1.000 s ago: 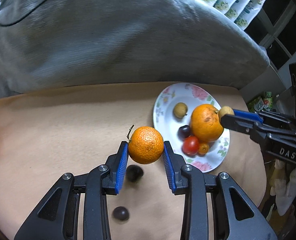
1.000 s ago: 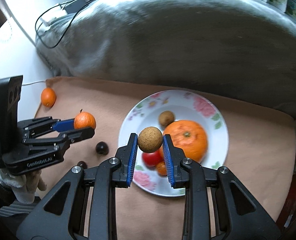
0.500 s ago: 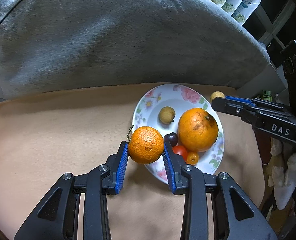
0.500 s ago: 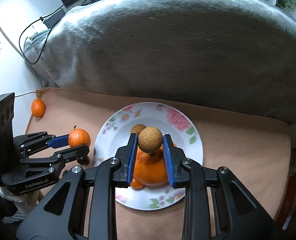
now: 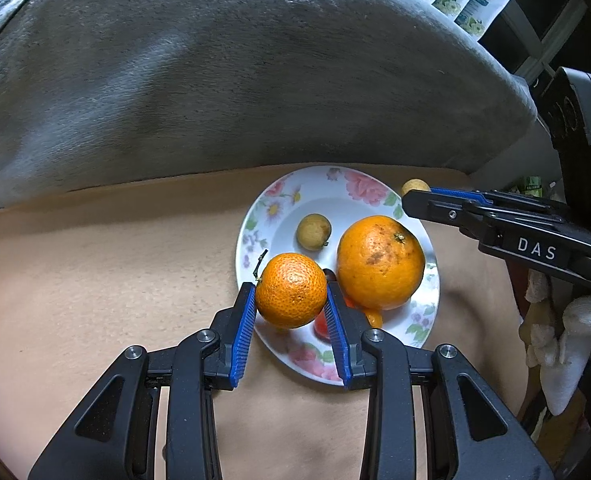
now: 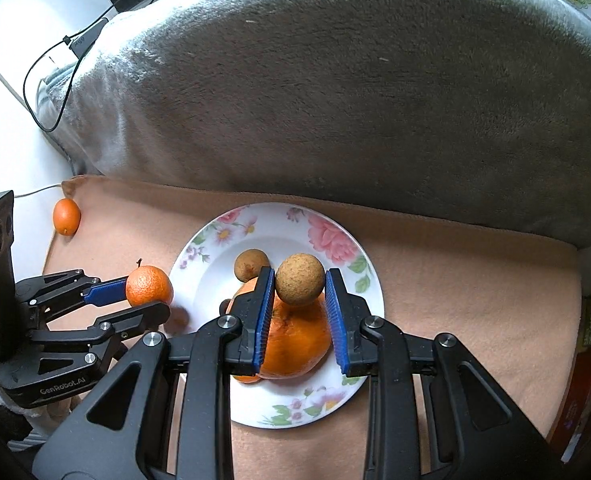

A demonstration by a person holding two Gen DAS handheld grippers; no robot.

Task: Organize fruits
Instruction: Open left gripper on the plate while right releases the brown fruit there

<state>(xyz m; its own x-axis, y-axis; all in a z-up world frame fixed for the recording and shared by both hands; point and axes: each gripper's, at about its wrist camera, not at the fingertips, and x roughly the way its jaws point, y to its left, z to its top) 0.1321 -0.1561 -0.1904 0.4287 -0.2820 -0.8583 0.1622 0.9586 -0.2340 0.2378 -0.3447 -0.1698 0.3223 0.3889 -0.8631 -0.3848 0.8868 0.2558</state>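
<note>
1. Over the plate's near-left rim: left gripper (image 5: 291,296) is clamped on a mandarin (image 5: 290,290), blue pads on both sides, stem up-left. It hangs above the rim, not over the well.
2. Under and just right of it: tomato (image 5: 320,326) and a small orange fruit (image 5: 373,317), both mostly hidden by the fingers. Don't drop onto those; I'd shift the mandarin farther in, toward the bare white patch on the plate's left.
3. Over plate centre: right gripper (image 6: 298,286) holds a brown longan (image 6: 299,285). Left pad looks seated; right pad contact I can't confirm, a sliver of gap may show. Grip could be marginal, so go slow.
4. Directly beneath it: big orange (image 6: 295,340). Releasing there probably sends the longan rolling off the dome. Better target is the bare area on the far side, beside the second longan (image 6: 250,265).
5. Plate (image 6: 335,240): shallow, floral rim, lying on a soft tan blanket (image 6: 475,300), so it may tip if pressed. Lower until fruit nearly touches, then open.
6. Sequence: one gripper at a time, since both share the plate and sit near each other.
7. Far left on the blanket: one more small orange (image 6: 66,216), well apart, not yet collected
</note>
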